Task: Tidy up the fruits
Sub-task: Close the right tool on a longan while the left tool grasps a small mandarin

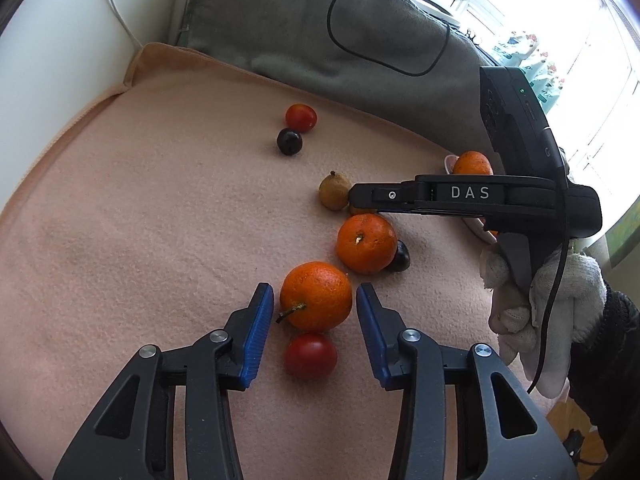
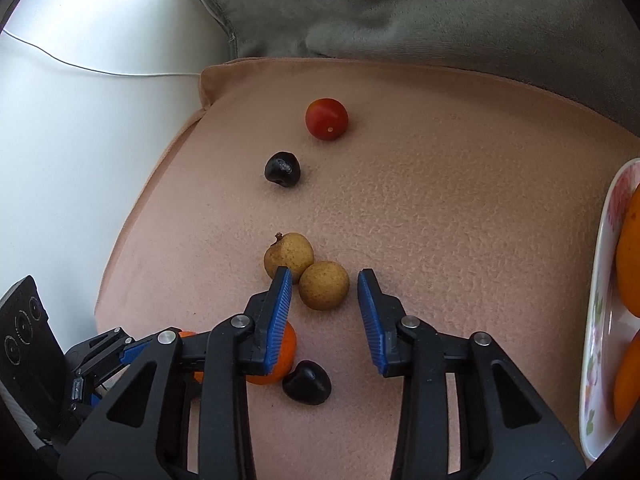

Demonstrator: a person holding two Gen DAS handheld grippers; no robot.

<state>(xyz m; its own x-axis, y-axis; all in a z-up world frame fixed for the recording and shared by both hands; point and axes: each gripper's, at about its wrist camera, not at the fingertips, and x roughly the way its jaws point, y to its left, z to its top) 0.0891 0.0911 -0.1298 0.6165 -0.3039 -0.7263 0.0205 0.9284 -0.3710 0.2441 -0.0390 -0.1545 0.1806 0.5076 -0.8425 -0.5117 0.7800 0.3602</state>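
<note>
On the soft blanket, my left gripper brackets an orange, right gripper a longan; neither clamped yet, either could roll away.

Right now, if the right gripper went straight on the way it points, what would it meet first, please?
Most likely the round tan fruit, which sits between the right gripper's open jaws, untouched. Depth is hard to judge; the blanket lies just beneath.

A black cable loops across the grey cushion.
</note>
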